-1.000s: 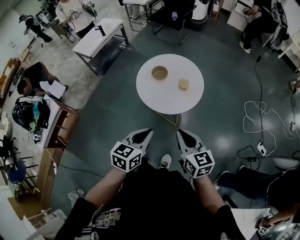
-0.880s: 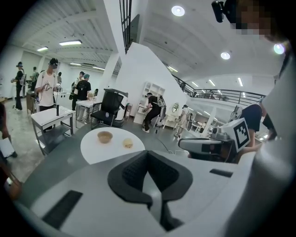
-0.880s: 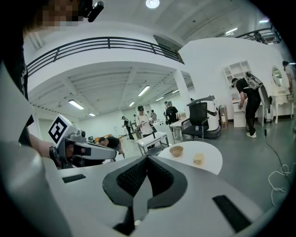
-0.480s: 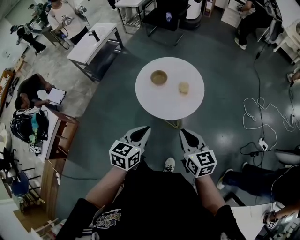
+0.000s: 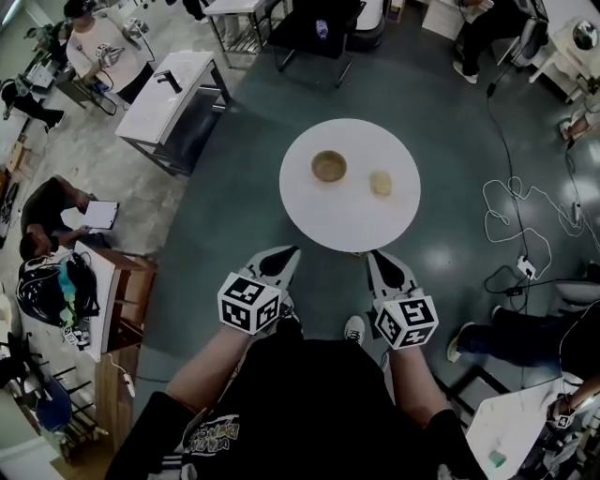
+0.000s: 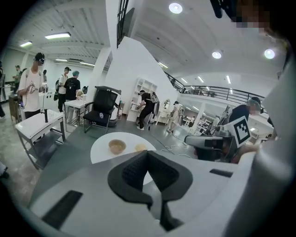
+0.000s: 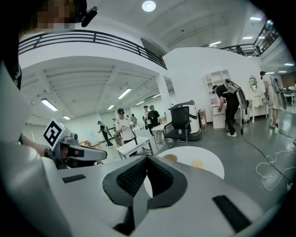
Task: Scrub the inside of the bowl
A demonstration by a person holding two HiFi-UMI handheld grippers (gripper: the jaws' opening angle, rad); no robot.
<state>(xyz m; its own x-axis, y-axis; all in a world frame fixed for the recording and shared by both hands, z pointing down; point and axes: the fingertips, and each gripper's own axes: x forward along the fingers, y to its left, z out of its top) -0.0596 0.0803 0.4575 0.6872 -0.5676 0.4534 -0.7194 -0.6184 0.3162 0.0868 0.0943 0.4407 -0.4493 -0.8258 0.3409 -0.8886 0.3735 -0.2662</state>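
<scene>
A tan bowl (image 5: 329, 166) stands upright on a round white table (image 5: 350, 220), left of centre. A small yellowish sponge (image 5: 381, 183) lies to its right, apart from it. My left gripper (image 5: 284, 253) and right gripper (image 5: 377, 256) are held side by side over the floor, short of the table's near edge, both pointing at it. Both are shut with nothing between the jaws. From the left gripper (image 6: 147, 152) view, the bowl (image 6: 117, 146) and sponge (image 6: 140, 147) show ahead. The right gripper (image 7: 148, 159) view has the bowl (image 7: 169, 158) and sponge (image 7: 198, 164) just past its tips.
A grey-topped bench (image 5: 178, 89) stands far left, a black office chair (image 5: 314, 28) beyond the table. White cables (image 5: 511, 211) trail over the floor at right. A wooden cabinet (image 5: 117, 281) sits at left. Several people stand or sit round the room's edges.
The table, bowl and sponge have drawn nearer to my grippers and shifted slightly right in the head view. Both grippers stay shut, side by side.
</scene>
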